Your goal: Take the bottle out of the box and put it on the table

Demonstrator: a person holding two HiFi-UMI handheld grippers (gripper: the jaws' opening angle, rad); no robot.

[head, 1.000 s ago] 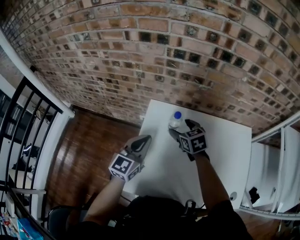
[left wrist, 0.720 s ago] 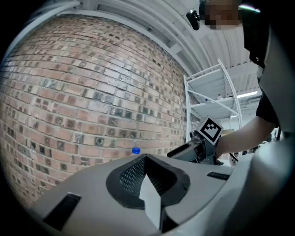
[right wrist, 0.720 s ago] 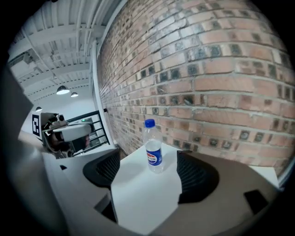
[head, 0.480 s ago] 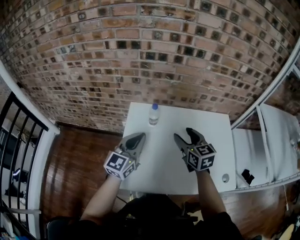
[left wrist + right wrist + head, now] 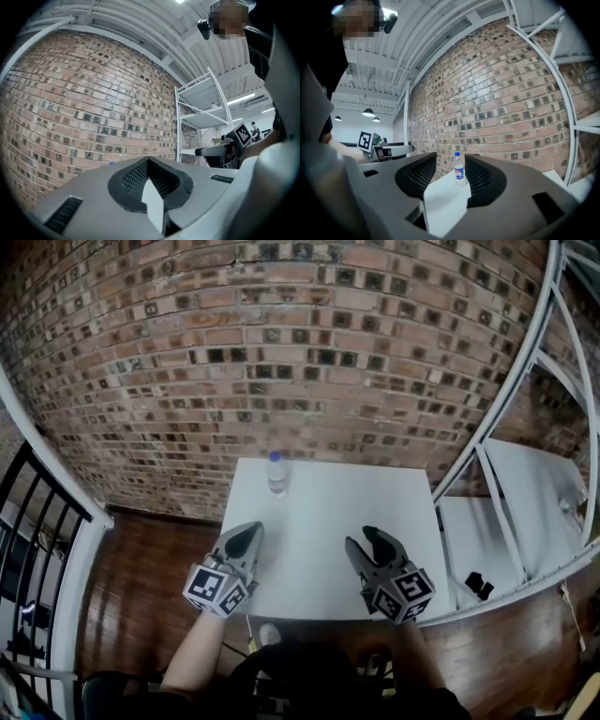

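A clear plastic bottle [image 5: 276, 472] with a blue cap stands upright at the far left edge of the white table [image 5: 328, 521]; nothing touches it. My left gripper [image 5: 251, 529] hovers over the table's near left edge, its jaws meeting at the tips [image 5: 149, 160], empty. Over the near right part, my right gripper [image 5: 363, 538] has its jaws closing with a gap still between them and nothing in it. Far beyond that gap [image 5: 451, 157], the right gripper view shows the bottle [image 5: 459, 171] against the brick wall. No box is in view.
A brick wall [image 5: 281, 352] runs just behind the table. A white metal shelf rack [image 5: 525, 493] stands at the right, with a small dark object [image 5: 478, 585] on it. A black railing [image 5: 37, 521] and wooden floor [image 5: 141, 559] lie to the left.
Both grippers have drawn back from the bottle toward the table's near edge. The right gripper's jaws, wide beside the bottle a second ago, have narrowed. The bottle stays standing alone.
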